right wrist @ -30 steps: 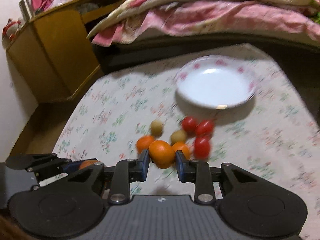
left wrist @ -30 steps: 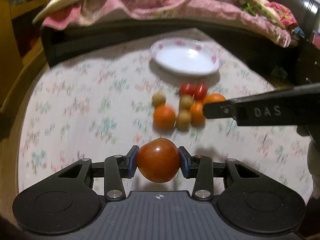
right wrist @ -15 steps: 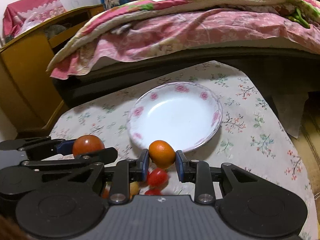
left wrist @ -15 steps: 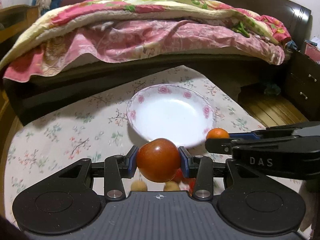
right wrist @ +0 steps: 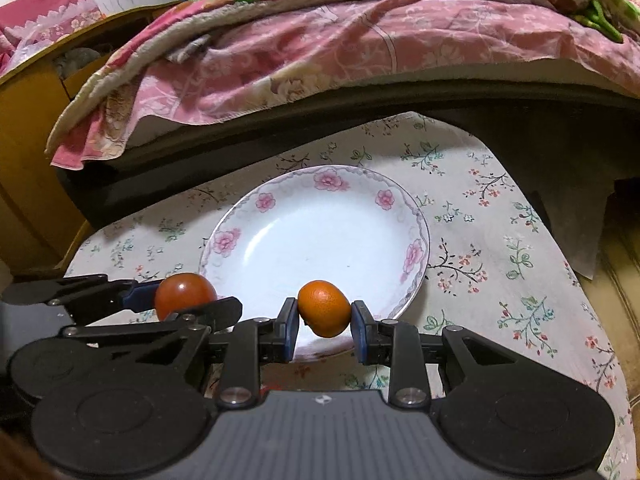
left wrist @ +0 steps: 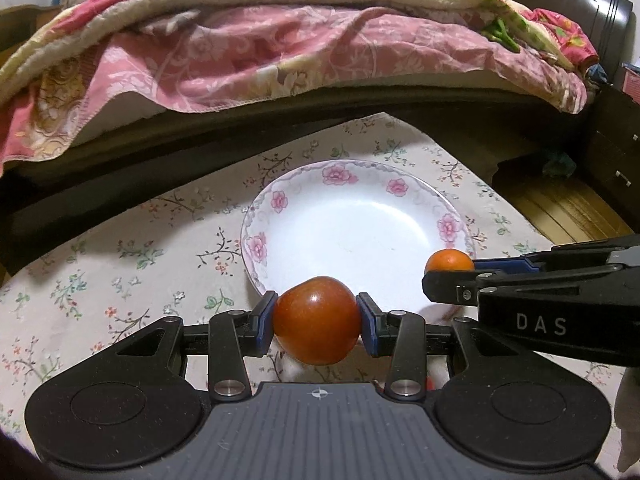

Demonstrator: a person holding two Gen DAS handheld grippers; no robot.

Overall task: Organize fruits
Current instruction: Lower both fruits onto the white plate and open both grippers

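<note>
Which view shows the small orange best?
The right wrist view: the orange sits whole between the right gripper pads, over the plate rim. The left wrist view shows only its top, behind a finger.

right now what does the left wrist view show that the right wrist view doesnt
Only the left wrist view shows the dark headboard, the dark drawer unit and the strip of wooden floor on the right, plus the DAS lettering on the right tongs.

Only the right wrist view shows the yellow wooden cabinet and the pink cloth on top of it.

Both show the empty flowered plate, the floral tablecloth, the pink quilt, the tomato clamped in the left tongs, and the orange clamped in the right tongs.
</note>
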